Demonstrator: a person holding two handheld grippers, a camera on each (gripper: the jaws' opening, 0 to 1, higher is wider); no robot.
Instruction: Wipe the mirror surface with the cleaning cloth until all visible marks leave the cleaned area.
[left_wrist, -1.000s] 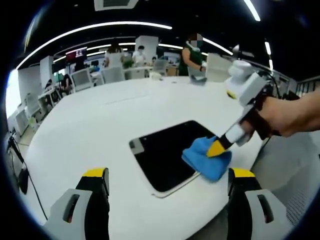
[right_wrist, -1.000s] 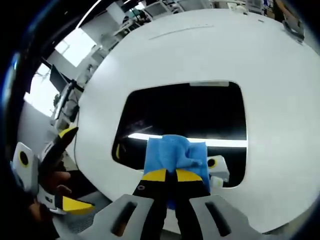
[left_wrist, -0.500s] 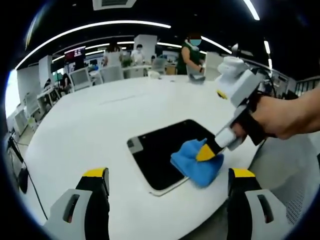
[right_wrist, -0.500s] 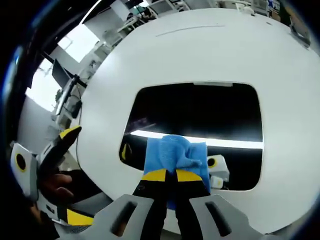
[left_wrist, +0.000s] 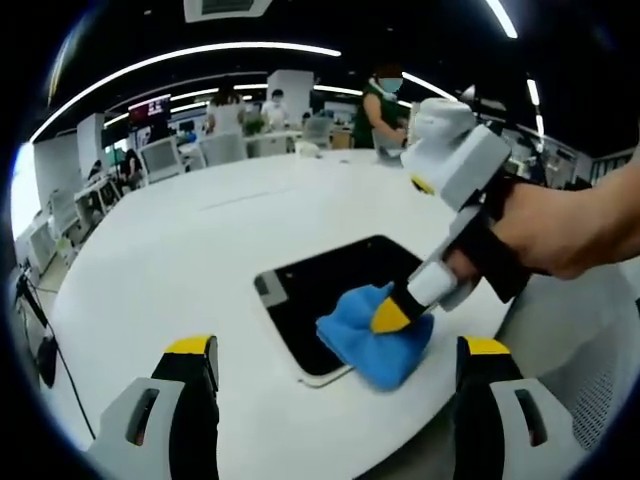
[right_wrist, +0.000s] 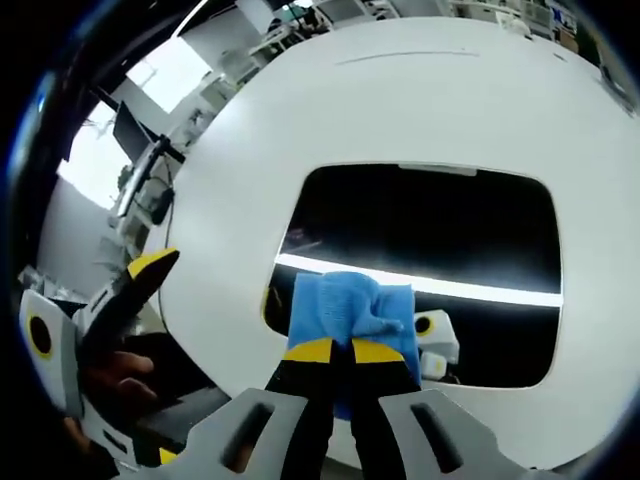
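Note:
A dark rectangular mirror (left_wrist: 325, 290) (right_wrist: 430, 245) lies flat on the round white table (left_wrist: 200, 250) (right_wrist: 330, 110). My right gripper (right_wrist: 342, 350) (left_wrist: 388, 315) is shut on a blue cleaning cloth (right_wrist: 350, 310) (left_wrist: 365, 340) and presses it onto the mirror's near corner, close to the table edge. A strip light reflects as a bright line across the glass in the right gripper view. My left gripper (left_wrist: 335, 350) is open, held in the air short of the table with nothing between its jaws; it shows at the left of the right gripper view (right_wrist: 115, 340).
The table edge (left_wrist: 300, 440) runs just below the mirror. Desks, chairs and several people (left_wrist: 385, 105) stand beyond the table's far side. A person's hand (left_wrist: 560, 225) holds my right gripper from the right.
My right gripper has slid the cloth leftward along the mirror's near edge to its corner. The left gripper has stayed still and open.

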